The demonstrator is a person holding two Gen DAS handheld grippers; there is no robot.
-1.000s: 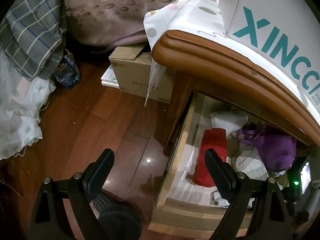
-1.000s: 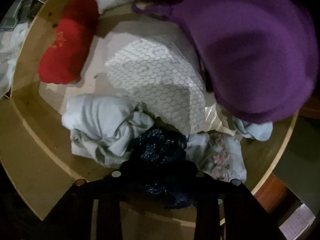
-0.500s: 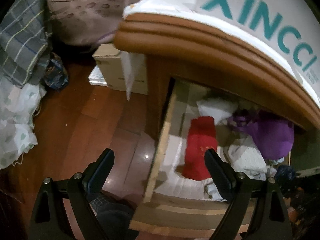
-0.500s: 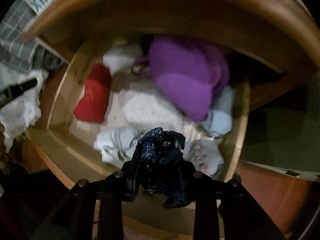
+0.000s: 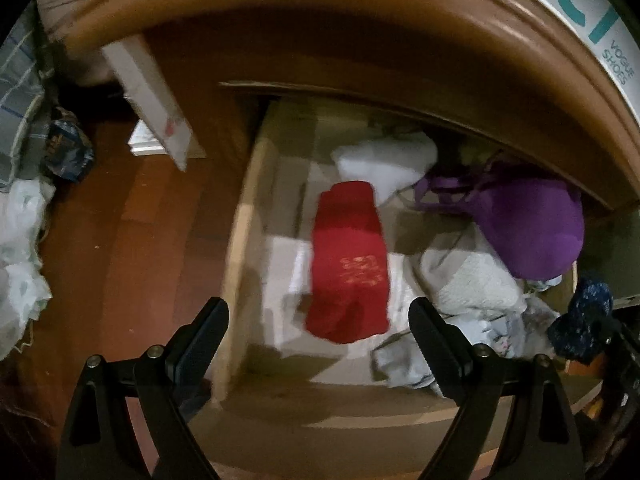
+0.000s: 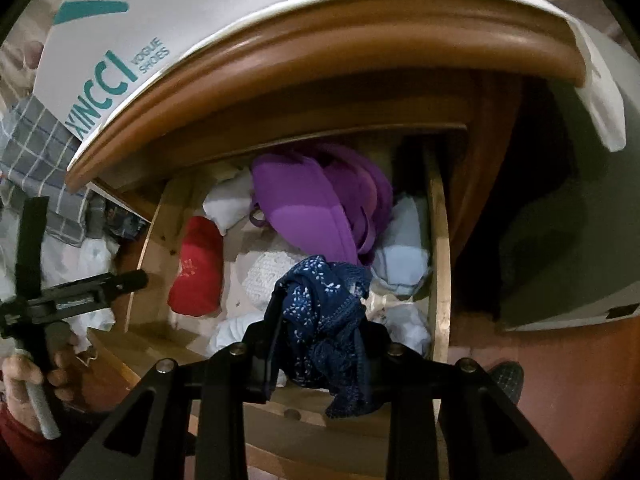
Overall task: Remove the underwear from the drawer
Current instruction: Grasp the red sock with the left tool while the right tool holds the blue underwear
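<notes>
The open wooden drawer [image 6: 438, 240] holds a folded red garment [image 5: 350, 264], a purple bra [image 6: 316, 204], white and pale blue pieces. My right gripper [image 6: 320, 344] is shut on dark blue patterned underwear [image 6: 324, 320], lifted above the drawer's front; the same bundle [image 5: 582, 320] shows at the right edge of the left wrist view. My left gripper [image 5: 318, 322] hangs open above the red garment, nothing between its fingers. In the right wrist view the left gripper [image 6: 80, 292] appears at the left, held by a hand [image 6: 24, 376].
The nightstand top [image 6: 320, 40] overhangs the drawer, with a white shoe box [image 6: 120, 40] on it. A cardboard box [image 5: 148, 92], a checked cloth [image 5: 20, 92] and white fabric [image 5: 16, 264] lie on the wooden floor [image 5: 132, 240] to the left. A slippered foot [image 6: 506, 376] stands near the drawer.
My right gripper rose out of the drawer with the dark blue underwear in it. My left gripper moved from over the floor to above the drawer and the red garment.
</notes>
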